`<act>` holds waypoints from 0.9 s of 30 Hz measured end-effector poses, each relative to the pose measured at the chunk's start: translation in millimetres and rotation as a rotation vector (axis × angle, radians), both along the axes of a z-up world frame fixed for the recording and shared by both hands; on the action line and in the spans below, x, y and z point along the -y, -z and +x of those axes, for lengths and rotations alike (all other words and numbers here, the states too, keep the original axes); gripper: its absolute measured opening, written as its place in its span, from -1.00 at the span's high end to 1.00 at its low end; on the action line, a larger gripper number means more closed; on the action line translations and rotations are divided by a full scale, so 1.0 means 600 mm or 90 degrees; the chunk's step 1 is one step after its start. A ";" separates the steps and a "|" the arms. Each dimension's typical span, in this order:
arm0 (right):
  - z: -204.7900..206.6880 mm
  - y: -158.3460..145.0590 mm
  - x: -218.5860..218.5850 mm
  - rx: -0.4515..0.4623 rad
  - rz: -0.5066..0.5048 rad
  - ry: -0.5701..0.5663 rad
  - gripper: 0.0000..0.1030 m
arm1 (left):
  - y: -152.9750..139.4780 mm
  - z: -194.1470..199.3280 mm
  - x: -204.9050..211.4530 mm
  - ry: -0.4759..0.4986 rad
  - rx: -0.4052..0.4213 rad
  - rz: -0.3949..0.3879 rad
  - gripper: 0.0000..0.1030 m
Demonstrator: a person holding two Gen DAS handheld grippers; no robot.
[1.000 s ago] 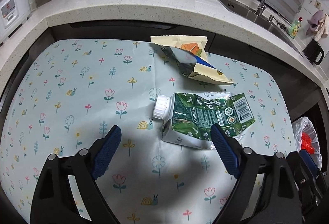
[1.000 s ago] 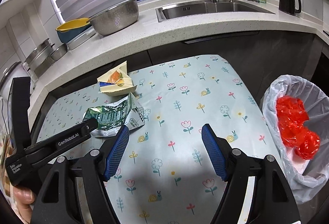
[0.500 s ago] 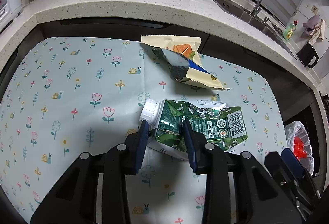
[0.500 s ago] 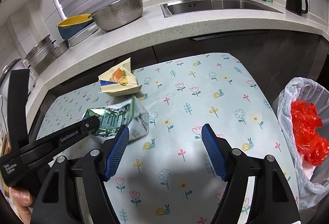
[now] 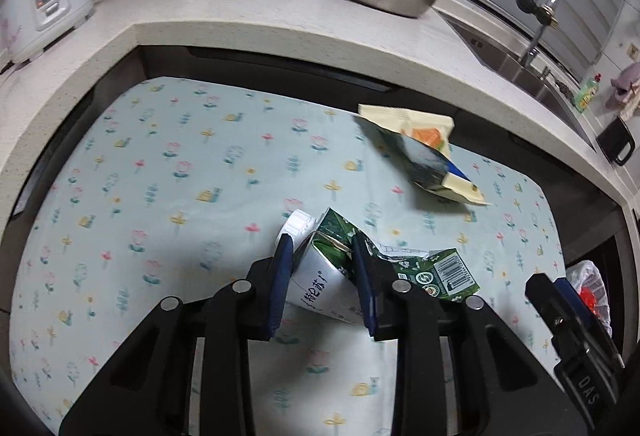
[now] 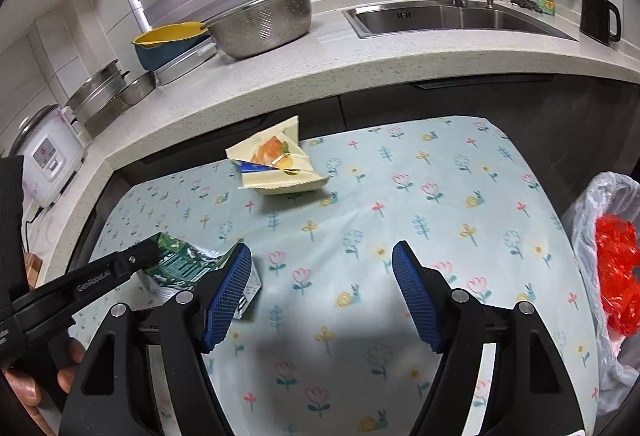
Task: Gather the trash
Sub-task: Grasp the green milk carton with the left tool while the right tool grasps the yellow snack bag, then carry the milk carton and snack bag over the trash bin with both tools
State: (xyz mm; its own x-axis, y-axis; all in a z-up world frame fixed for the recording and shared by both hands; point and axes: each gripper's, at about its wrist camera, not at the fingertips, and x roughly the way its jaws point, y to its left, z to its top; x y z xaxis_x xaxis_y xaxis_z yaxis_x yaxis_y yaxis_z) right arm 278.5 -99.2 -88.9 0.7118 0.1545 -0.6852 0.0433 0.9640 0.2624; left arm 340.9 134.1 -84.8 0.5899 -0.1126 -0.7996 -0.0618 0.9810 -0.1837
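Note:
A crushed green and white carton [image 5: 332,272] with a white cap sits between my left gripper's [image 5: 322,256] blue pads; the gripper is shut on it and has it tilted up off the flowered tablecloth [image 5: 168,187]. The carton also shows in the right wrist view [image 6: 180,264], at the left. A cream snack wrapper [image 5: 424,155] lies further back on the cloth, also seen from the right wrist [image 6: 280,163]. My right gripper [image 6: 322,276] is open and empty above the cloth. A bin lined with a white bag [image 6: 588,203] holds red trash [image 6: 616,276] at the right.
A stone counter [image 6: 360,59] wraps behind the table with a steel colander [image 6: 264,23], a yellow and blue bowl [image 6: 168,43], stacked pans, a rice cooker [image 5: 48,7] and a sink [image 6: 448,19]. A black kettle [image 6: 600,17] stands at the far right.
My left gripper closed on the carton and has lifted and tilted it off the cloth. My right gripper stayed open and drifted slightly.

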 end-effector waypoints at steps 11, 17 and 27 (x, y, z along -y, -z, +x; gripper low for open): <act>0.113 -0.002 -0.062 0.006 -0.030 -0.052 -0.36 | -0.030 0.050 -0.048 -0.054 0.034 0.036 0.44; 0.169 0.022 -0.085 -0.018 -0.065 -0.071 -0.36 | -0.026 0.086 -0.050 -0.063 0.037 0.055 0.44; 0.172 0.060 -0.076 -0.054 -0.076 -0.064 0.91 | -0.008 0.089 -0.028 -0.044 0.025 0.053 0.44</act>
State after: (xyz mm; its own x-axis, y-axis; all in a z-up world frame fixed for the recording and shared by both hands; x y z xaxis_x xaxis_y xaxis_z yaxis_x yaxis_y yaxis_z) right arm 381.7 -53.9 -124.9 0.6361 0.1351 -0.7597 -0.0374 0.9888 0.1445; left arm 394.4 150.7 -80.1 0.6248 -0.0047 -0.7808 -0.1239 0.9867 -0.1051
